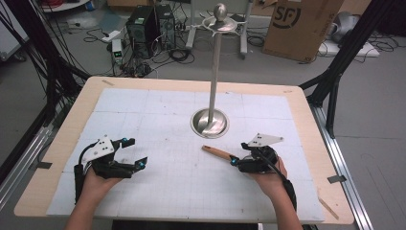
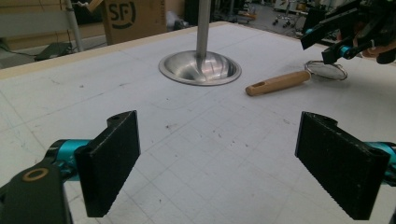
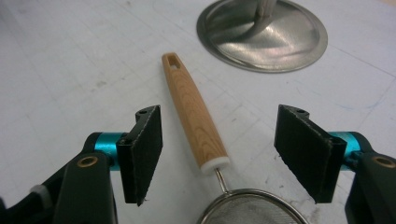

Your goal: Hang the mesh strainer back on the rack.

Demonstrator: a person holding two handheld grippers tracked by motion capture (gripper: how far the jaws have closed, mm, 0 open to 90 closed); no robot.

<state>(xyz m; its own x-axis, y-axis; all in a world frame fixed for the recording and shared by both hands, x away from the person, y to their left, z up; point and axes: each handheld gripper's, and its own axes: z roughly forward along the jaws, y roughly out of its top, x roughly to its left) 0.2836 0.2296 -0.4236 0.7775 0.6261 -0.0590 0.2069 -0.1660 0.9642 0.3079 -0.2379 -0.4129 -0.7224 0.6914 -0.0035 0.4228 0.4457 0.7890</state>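
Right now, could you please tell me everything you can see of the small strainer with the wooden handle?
The strainer lies flat on the white gridded mat. Its light, grained wooden handle, with a hanging slot at the end, points toward the steel stand's base. A white collar and thin wire join it to a round metal-rimmed mesh bowl. The right gripper straddles it with open jaws, not touching.

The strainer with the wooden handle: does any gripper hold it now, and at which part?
Nothing is held. The right gripper stands open around the strainer near the handle's lower end; the left gripper is open.

Both forearms enter from the bottom edge. The left tongs [image 1: 128, 152] sit at lower left, jaws spread wide and empty. The right tongs [image 1: 233, 160] sit at lower right, jaws parted, pointing toward frame centre.
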